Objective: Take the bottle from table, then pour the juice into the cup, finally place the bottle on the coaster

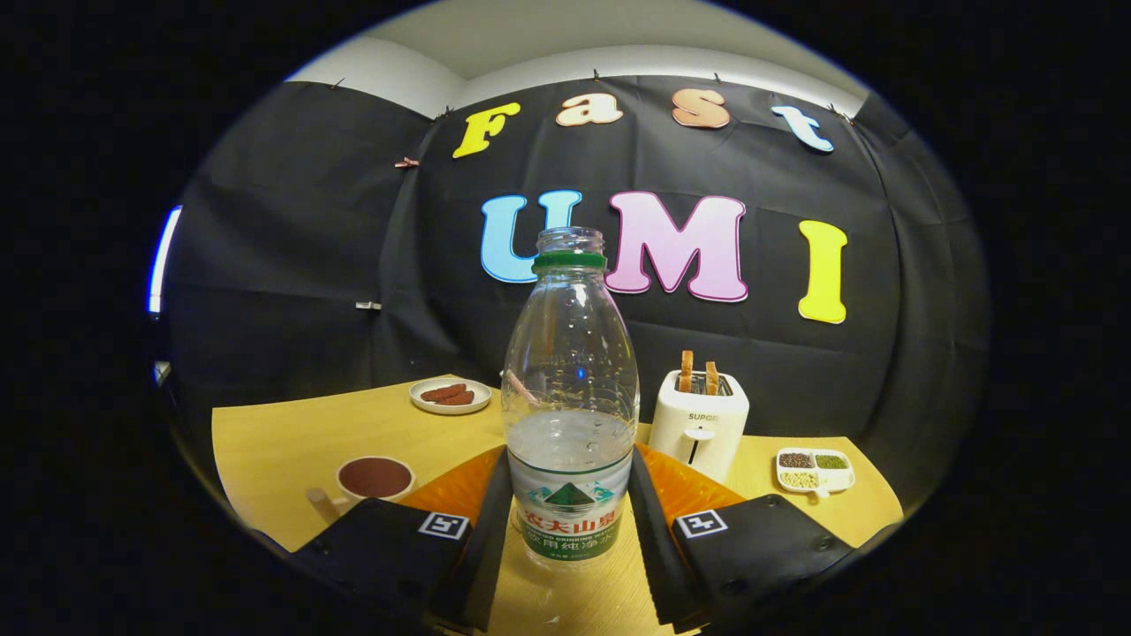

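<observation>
We see a clear plastic bottle (570, 397) — uncapped, green ring at the neck, about half full of clear liquid — upright between our fingers (484, 530). The jaws sit closed against its labelled lower sides; we cannot tell whether it touches the wooden desk (292, 433). At ten o'clock, a cup (375, 478) holds dark liquid. Behind the bottle lies a ribbed orange coaster (685, 481), partly hidden. At two o'clock, a white toaster (700, 424) holds two slices. Beyond: a plate (451, 395) of brown pieces and a divided dish (815, 470) of grains.
</observation>
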The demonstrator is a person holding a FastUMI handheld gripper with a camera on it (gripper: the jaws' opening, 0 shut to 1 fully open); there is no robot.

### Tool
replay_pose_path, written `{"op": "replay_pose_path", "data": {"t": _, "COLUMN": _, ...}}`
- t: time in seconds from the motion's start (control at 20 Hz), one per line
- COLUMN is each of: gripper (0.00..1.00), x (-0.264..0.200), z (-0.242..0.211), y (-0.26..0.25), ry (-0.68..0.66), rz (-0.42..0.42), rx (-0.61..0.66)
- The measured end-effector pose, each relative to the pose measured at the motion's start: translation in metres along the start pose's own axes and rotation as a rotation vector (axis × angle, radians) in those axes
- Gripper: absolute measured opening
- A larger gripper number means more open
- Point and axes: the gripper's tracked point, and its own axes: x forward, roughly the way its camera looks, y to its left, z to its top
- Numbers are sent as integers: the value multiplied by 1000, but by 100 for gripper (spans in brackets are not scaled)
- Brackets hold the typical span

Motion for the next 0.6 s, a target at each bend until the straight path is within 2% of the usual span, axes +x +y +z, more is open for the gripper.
{"op": "replay_pose_path", "data": {"t": 0.6, "gripper": 69, "x": 91, "z": -37, "y": 16, "ry": -17, "rz": 1, "rx": 52}}
